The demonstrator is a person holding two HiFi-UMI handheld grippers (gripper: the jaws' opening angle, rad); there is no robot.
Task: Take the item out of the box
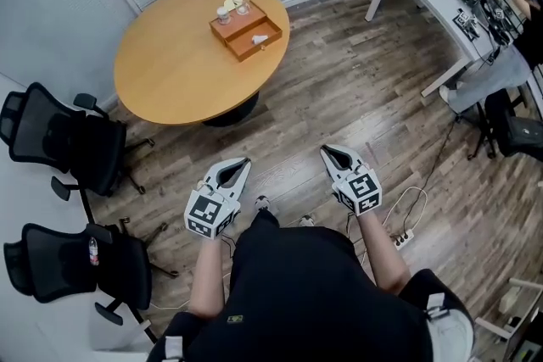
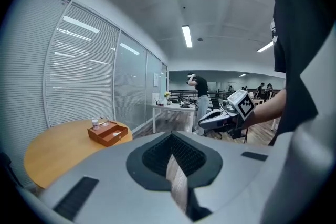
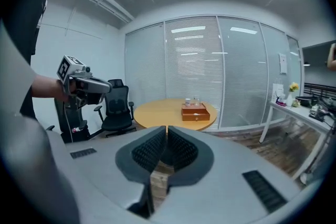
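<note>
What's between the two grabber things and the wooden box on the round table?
In the head view, only bare wood floor, then tabletop, lies between the left gripper, the right gripper and the box.

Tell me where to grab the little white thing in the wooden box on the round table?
Probably from straight above. The white thing lies low in the open-topped wooden box, in the compartment nearer the person, and its walls block a sideways approach. Pinch across its middle, jaws pointing down. Its exact shape is too small to tell.
</note>
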